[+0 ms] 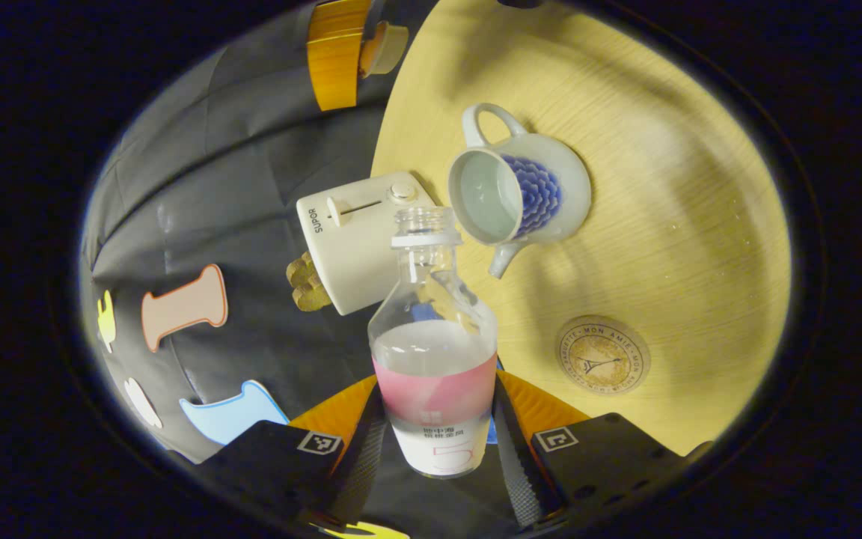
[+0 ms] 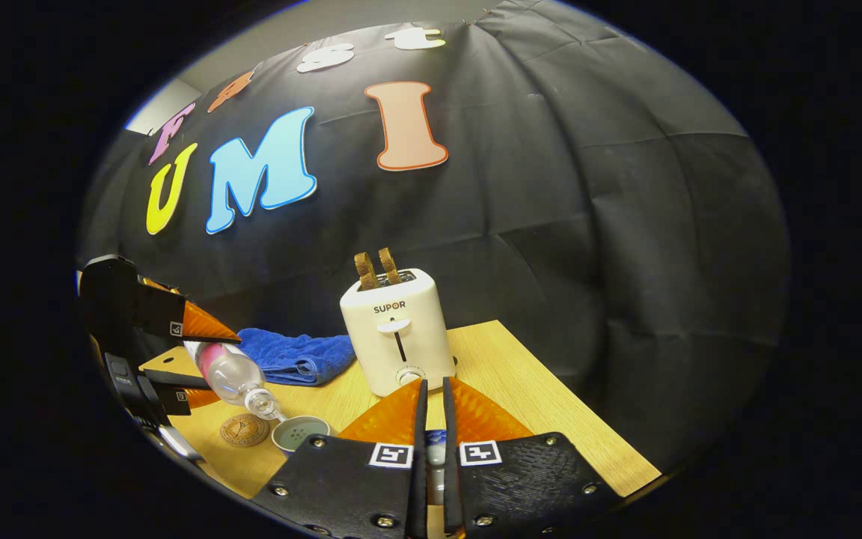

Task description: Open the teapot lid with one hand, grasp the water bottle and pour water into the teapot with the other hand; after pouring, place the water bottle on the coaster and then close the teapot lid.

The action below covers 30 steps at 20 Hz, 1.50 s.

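While tilted mouth-down over the open teapot (image 1: 518,187), left claw (image 1: 437,442) clamped on water bottle (image 1: 435,352).

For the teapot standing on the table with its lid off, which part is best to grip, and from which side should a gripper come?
Probably the looped handle of the teapot. It sticks out opposite the spout, with an open gap for one finger. Come from the handle side, since the water bottle held by the left gripper is tilted over the open mouth.

- Your water bottle (image 1: 435,352) is clear with a pink-and-white label.
- Your teapot (image 1: 521,187) is pale grey-white with a blue scale pattern.
- The coaster (image 1: 602,355) is tan.
- The towel (image 2: 296,356) is blue.
- The toaster (image 2: 399,333) is cream.
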Motion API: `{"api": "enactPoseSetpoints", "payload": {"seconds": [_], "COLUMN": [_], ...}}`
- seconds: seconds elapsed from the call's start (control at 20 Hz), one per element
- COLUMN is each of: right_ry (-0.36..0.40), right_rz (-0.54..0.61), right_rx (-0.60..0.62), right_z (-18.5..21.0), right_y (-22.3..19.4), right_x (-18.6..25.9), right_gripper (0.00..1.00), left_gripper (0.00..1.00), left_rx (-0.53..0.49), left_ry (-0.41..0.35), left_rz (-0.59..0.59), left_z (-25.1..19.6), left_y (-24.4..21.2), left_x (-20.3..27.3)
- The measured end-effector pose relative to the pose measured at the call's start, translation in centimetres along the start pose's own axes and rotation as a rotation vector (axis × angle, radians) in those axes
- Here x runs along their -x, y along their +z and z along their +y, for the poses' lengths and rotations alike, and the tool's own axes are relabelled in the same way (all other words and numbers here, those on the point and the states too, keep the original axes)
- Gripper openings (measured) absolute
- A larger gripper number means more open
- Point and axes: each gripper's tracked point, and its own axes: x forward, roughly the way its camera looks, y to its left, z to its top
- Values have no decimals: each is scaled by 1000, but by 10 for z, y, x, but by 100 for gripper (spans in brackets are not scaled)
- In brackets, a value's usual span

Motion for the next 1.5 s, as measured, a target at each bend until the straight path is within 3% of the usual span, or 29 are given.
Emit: {"api": "enactPoseSetpoints", "payload": {"seconds": [0.55,1.5], "right_ry": [-4,5], "right_rz": [-5,-7], "right_rx": [-4,-14], "right_z": [-2,-2], "right_y": [5,7], "right_x": [4,4], "right_gripper": [8,8], "left_gripper": [85,85], "left_rx": [-255,-415], "left_ry": [30,76], "left_rz": [54,117], "left_z": [24,33], "left_y": [0,5], "left_x": [7,16]}}
